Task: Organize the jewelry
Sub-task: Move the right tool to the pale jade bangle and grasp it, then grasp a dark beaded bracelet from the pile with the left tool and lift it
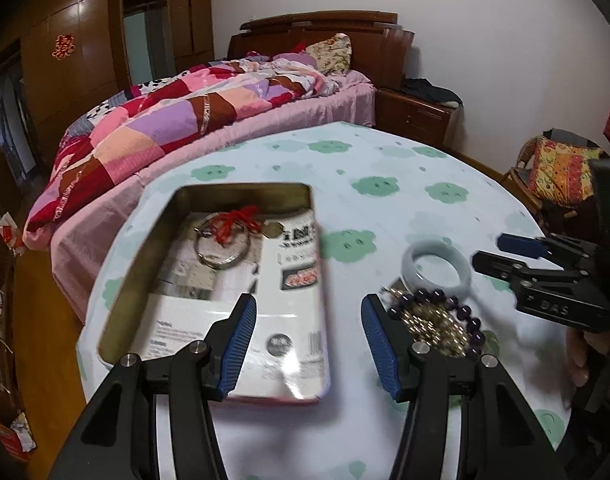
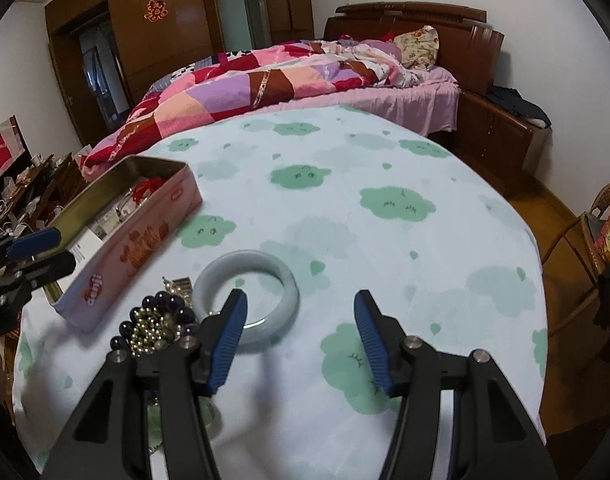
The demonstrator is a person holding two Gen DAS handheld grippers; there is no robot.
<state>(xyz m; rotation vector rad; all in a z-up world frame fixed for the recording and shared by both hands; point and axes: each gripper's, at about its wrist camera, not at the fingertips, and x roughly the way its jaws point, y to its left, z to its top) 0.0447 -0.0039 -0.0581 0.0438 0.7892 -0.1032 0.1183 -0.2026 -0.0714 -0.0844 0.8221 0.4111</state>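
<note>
At nine o'clock on the bench (image 2: 345, 208) we see the open tin (image 2: 137, 220), holding papers, a metal ring (image 1: 223, 246) and a red cord (image 1: 241, 222). Our left tongs (image 1: 309, 326) hover over its near end, jaws apart and holding nothing. Toward three o'clock of the tin lie the dark bead bracelet (image 2: 161, 320) (tangled with small gold beads) and the pale bangle (image 2: 247, 292) touching it. Our right tongs (image 2: 301, 328) stand spread and empty, their left finger over the bangle's near rim.

Both tongs, left (image 1: 309, 322) and right (image 2: 301, 320), gape empty.
</note>
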